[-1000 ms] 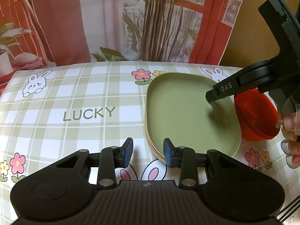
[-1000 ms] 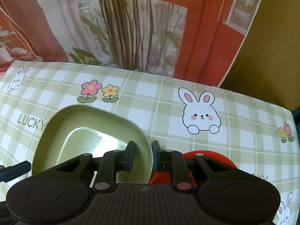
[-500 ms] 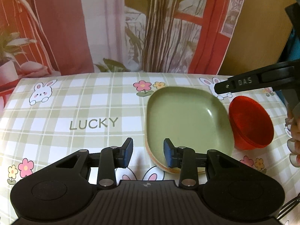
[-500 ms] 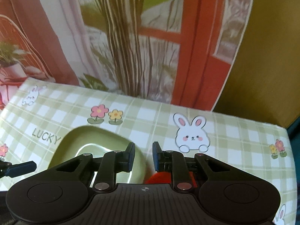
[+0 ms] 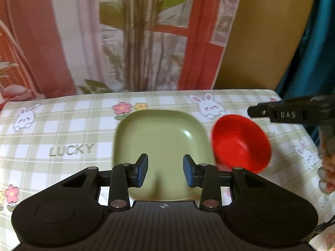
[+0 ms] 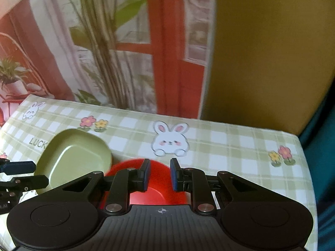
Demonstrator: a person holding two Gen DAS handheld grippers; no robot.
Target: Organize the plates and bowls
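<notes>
Checked green-and-white tablecloth (image 5: 62,125) bearing a square pale-green plastic plate (image 5: 161,133), with a round red plastic bowl (image 5: 240,144) just beside its right edge. Left gripper (image 5: 165,172) opening, empty; right gripper (image 6: 160,174) narrowly parted, empty, above the bowl.

Smooth, semi-glossy plastic green plate (image 5: 163,131) and red bowl (image 5: 240,142); printed checked tablecloth (image 5: 62,125).

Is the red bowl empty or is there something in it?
Empty. The red bowl shows a bare inside in the left wrist view, sitting upright on the tablecloth beside the green plate.
</notes>
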